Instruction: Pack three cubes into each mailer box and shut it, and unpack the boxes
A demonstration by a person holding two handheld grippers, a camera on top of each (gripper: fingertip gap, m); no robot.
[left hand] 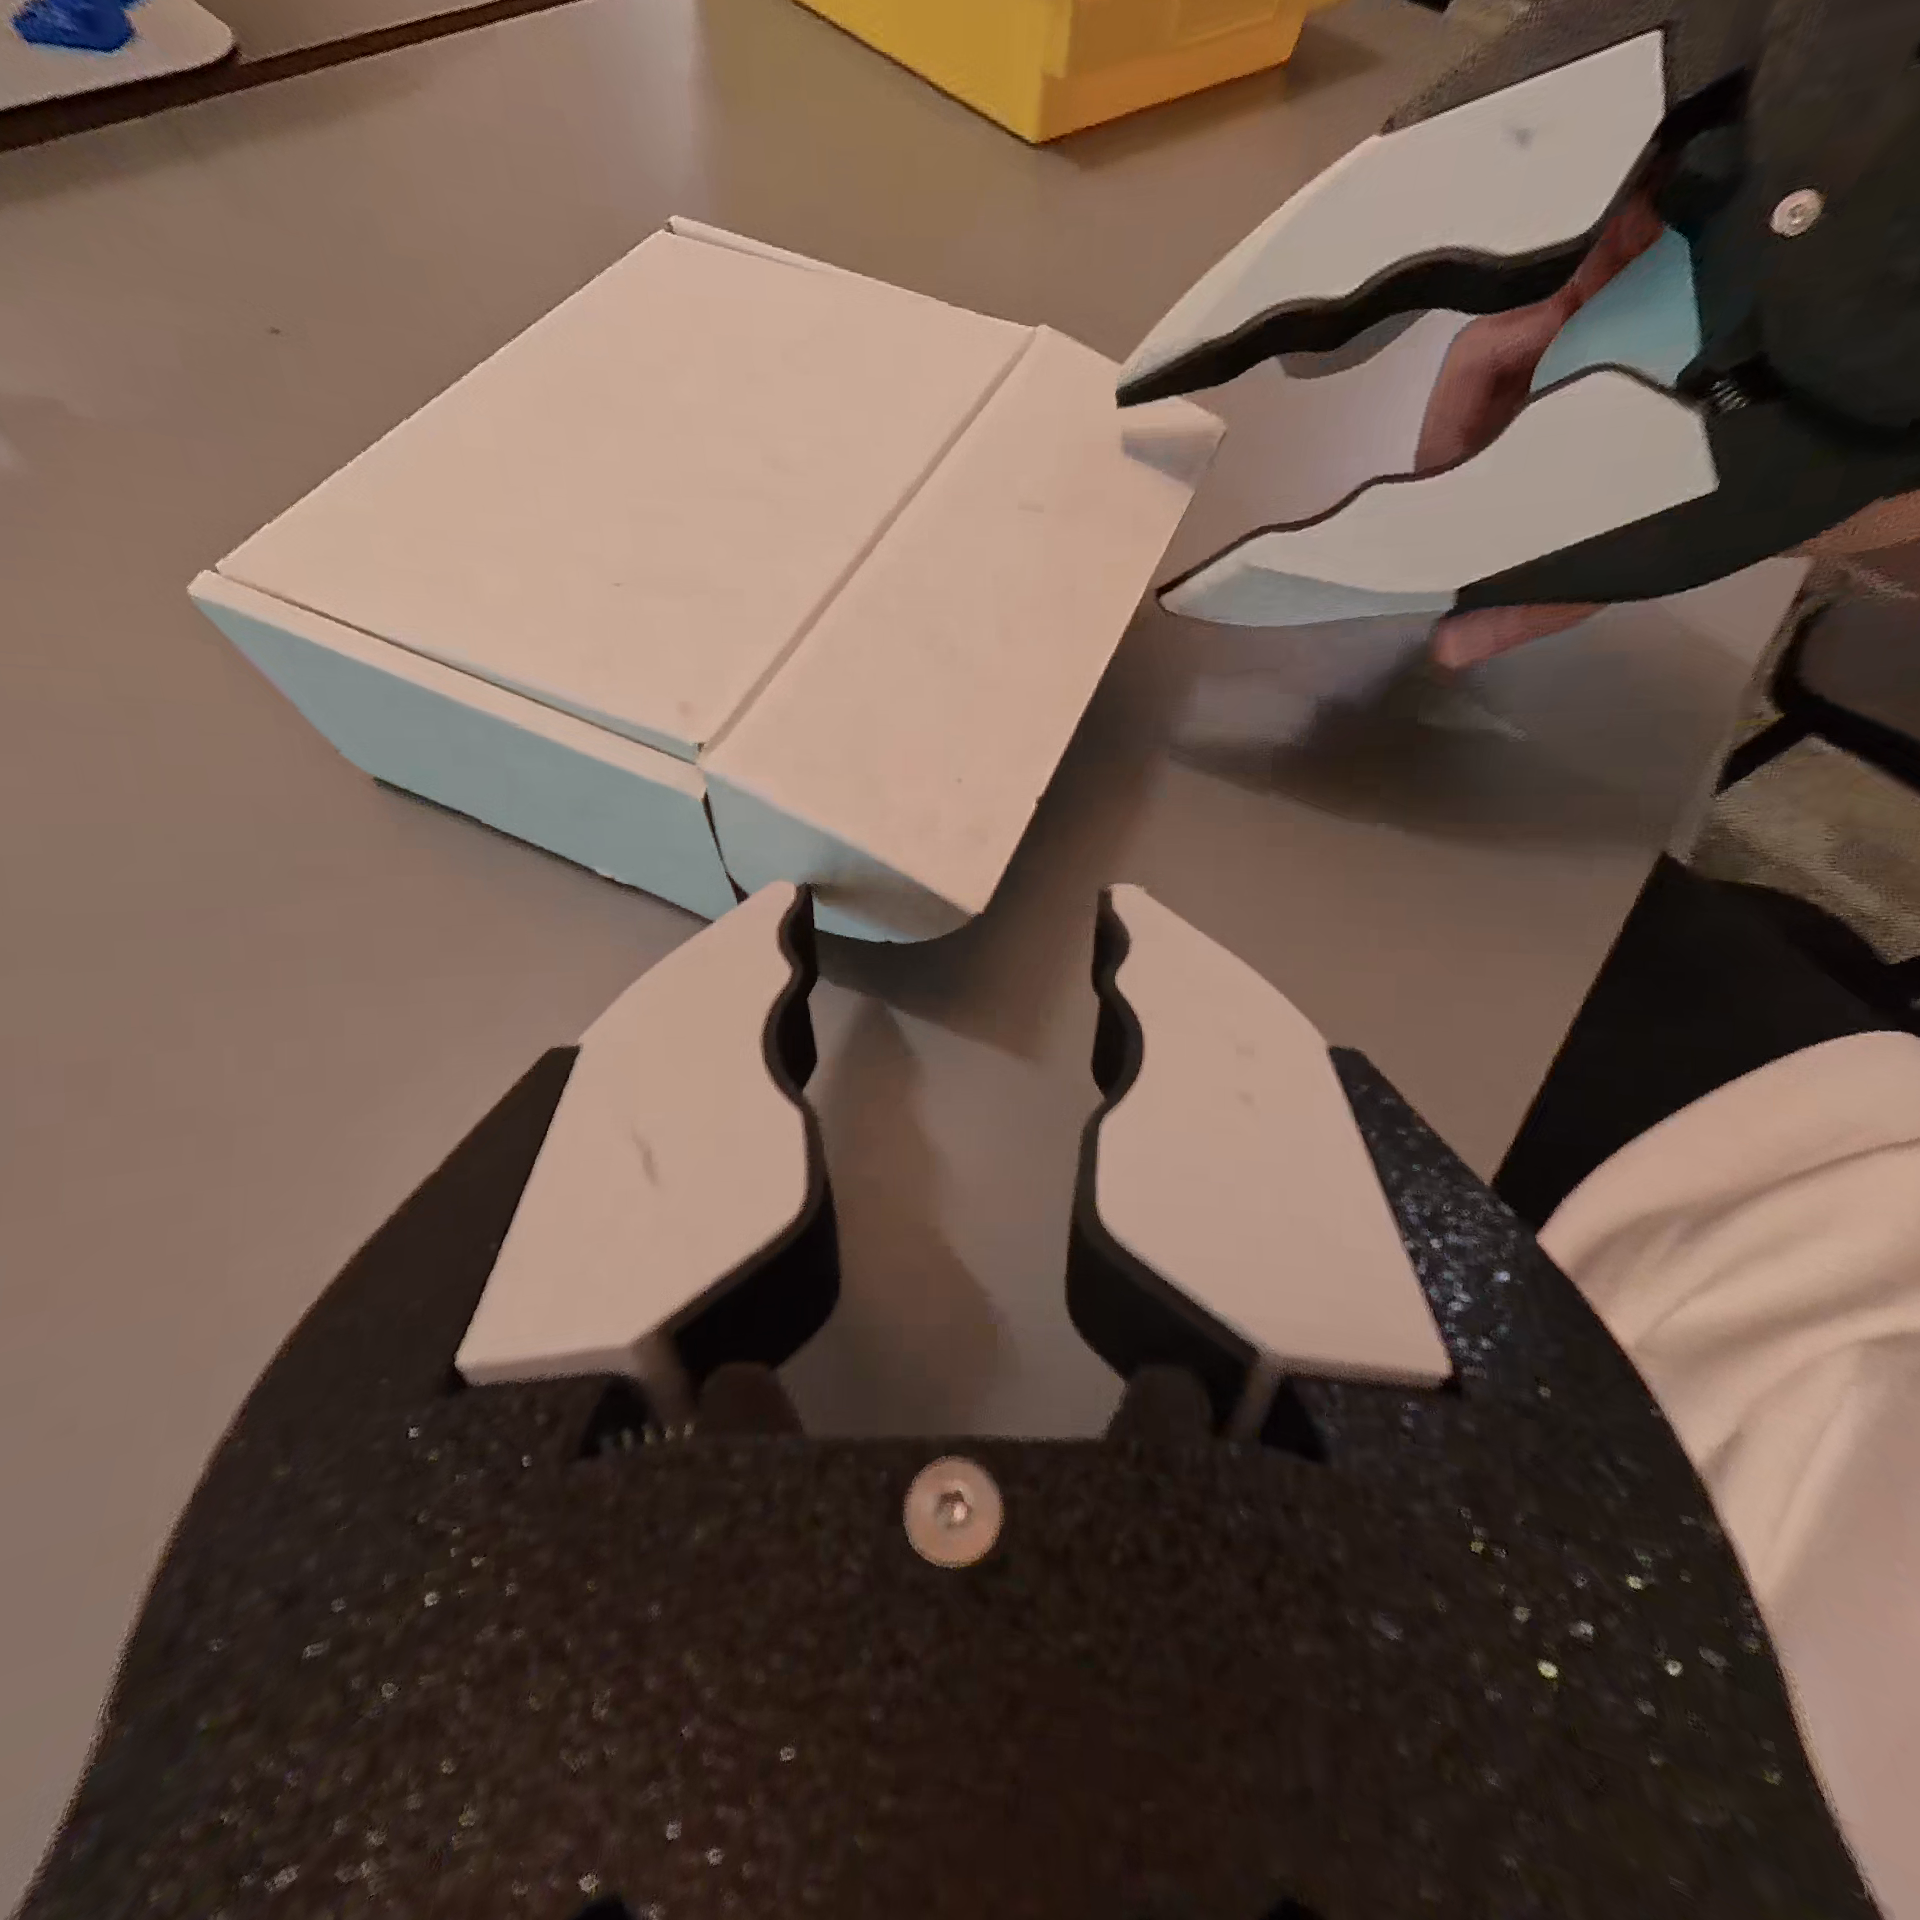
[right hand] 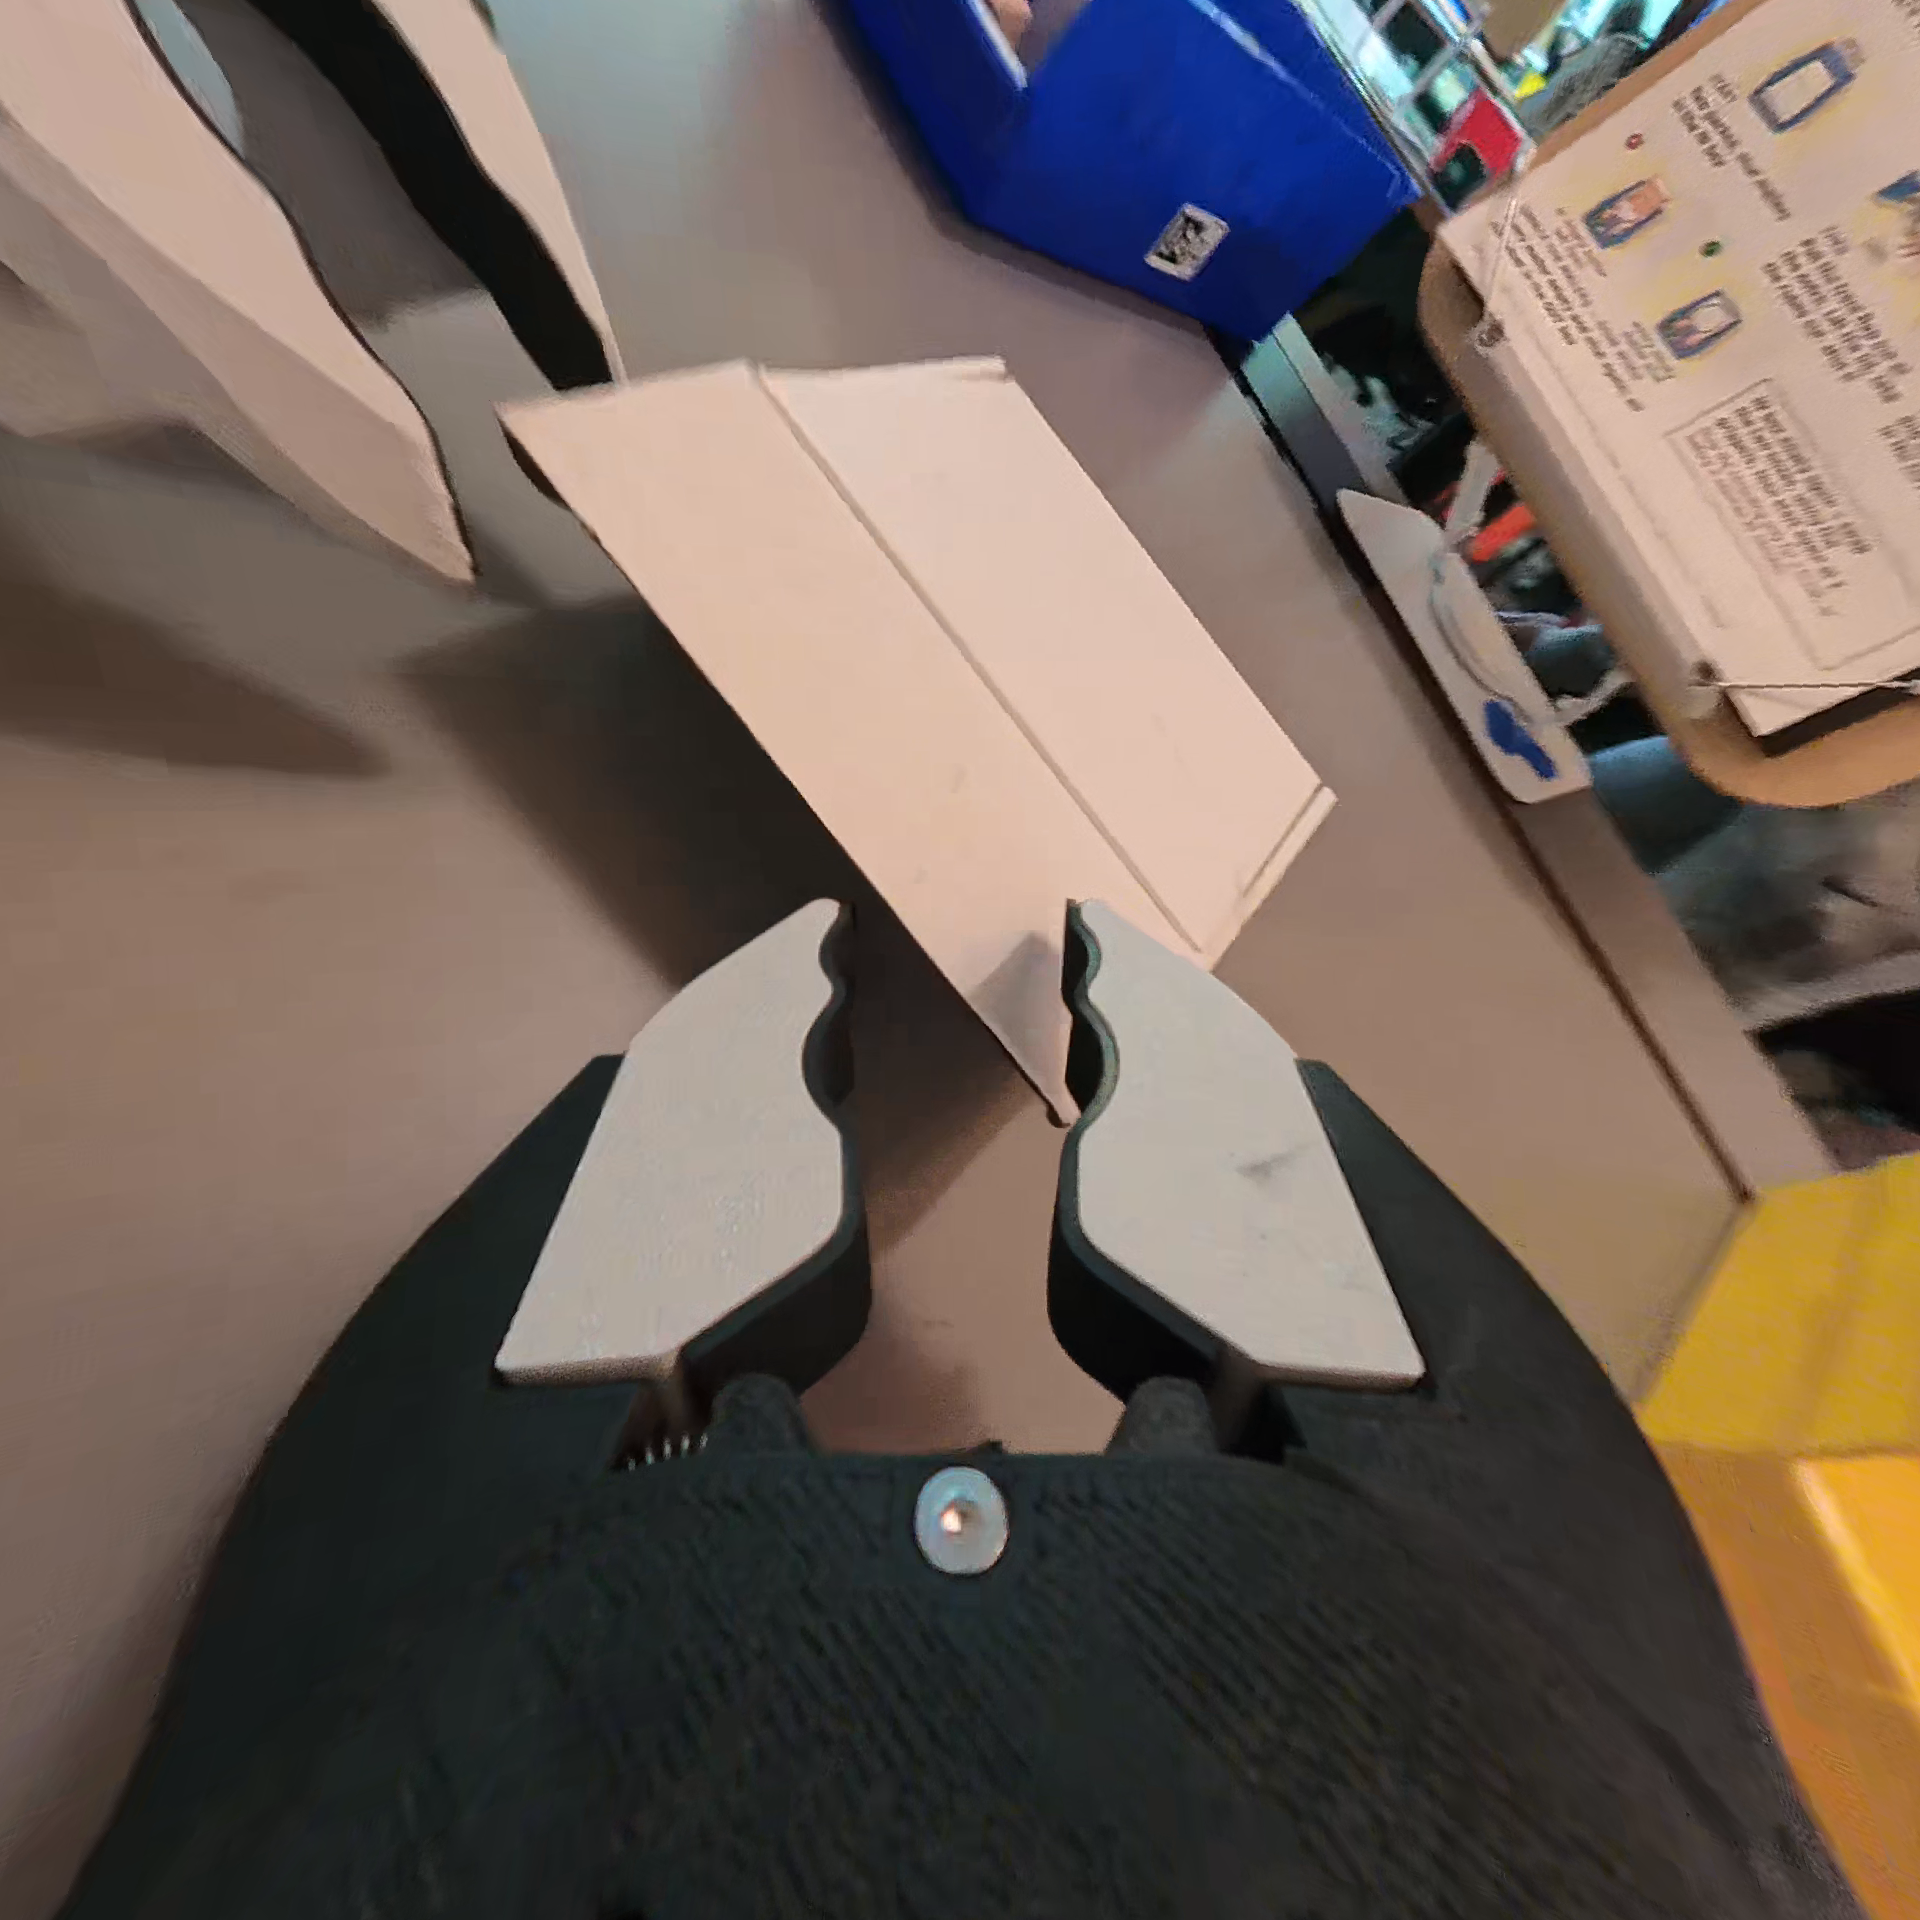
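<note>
Both claws stand parted and hold nothing, the left claw (left hand: 951,935) just before the near corner of the white mailer box (left hand: 644,540), which sits lid-down on the grey table (left hand: 208,1039) with its front flap untucked, the right claw (right hand: 958,977) beside that flap, a yellow bin (left hand: 1060,62) beyond the box, contents unseen.

One white cardboard mailer box (left hand: 665,540), lid down, front flap untucked. Two black claws with white fingers: left claw (left hand: 951,914), right claw (right hand: 956,914). One yellow plastic bin (left hand: 1060,52) at twelve o'clock. One blue plastic bin (right hand: 1132,156).
</note>
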